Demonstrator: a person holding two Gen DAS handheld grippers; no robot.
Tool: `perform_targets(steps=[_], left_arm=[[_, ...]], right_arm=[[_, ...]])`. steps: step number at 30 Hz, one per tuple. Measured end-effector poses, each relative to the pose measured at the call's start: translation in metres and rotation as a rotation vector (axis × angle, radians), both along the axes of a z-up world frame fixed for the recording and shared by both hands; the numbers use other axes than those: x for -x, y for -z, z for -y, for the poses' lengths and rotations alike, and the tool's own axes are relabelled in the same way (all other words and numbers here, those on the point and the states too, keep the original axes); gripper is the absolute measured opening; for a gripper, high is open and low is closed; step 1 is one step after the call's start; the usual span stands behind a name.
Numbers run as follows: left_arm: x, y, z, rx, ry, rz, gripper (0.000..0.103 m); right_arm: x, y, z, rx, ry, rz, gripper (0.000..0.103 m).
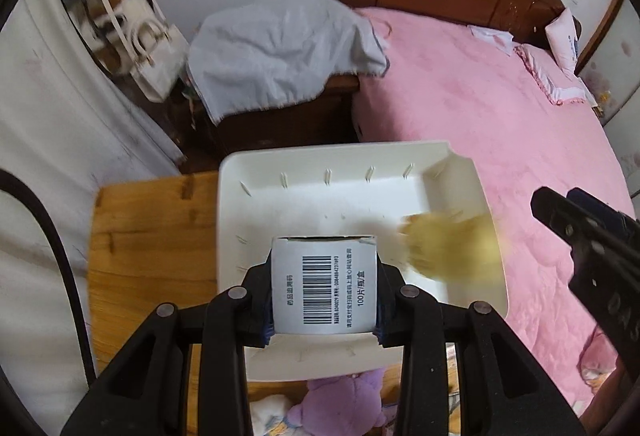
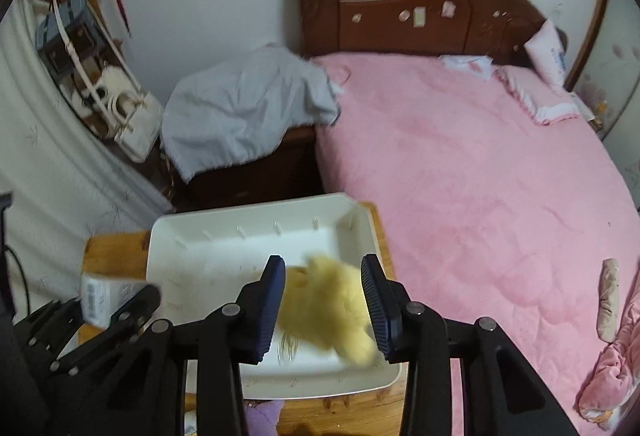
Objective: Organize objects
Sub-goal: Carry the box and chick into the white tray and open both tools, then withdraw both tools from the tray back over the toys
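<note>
Left tongs [image 1: 324, 296] clamping box [image 1: 324, 286] over tray [image 1: 320, 159]; right tongs [image 2: 324, 306] apart, releasing plush [image 2: 332, 312]; risking bouncing out.

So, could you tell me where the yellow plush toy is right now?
The yellow plush toy is over the white tray's right half, between the right gripper's fingers.
</note>
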State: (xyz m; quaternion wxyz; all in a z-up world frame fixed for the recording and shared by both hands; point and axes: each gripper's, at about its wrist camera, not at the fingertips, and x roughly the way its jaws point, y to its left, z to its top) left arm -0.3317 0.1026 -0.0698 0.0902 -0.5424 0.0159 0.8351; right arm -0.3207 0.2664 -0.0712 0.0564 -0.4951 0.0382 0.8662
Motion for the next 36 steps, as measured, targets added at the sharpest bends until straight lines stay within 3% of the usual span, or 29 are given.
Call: perform_targets(steps=[1,3,5,6,7,26,36], left_arm=[[0.002,0.005,-0.001,-0.003,0.001,0.014,0.04],[0.004,0.013,-0.002,0.005,0.001,0.033,0.045],[0.004,0.019,-0.003,0.025,-0.001,0.041,0.067],[0.004,0.022,-0.003,0.032,-0.004,0.048,0.086],[0.004,0.024,-0.003,0.032,-0.009,0.051,0.093],[-0.011,0.019,0.002,0.024,-0.024,0.069,0.093],[-0.039,-0.017,0.011,0.013,-0.009,0.004,0.093]], right_arm=[[0.0,0.003,0.002,-0.018,-0.003,0.005,0.043],[-0.002,0.006,0.005,-0.063,0.001,-0.001,0.063],[-0.006,0.005,0.007,-0.097,0.002,-0.024,0.074],[-0.008,0.004,0.007,-0.105,0.001,-0.032,0.076],[-0.011,0.003,0.007,-0.112,-0.003,-0.041,0.076],[-0.041,-0.014,-0.007,-0.07,0.008,-0.142,0.076],[-0.077,-0.041,0.006,-0.089,-0.04,-0.214,0.076]])
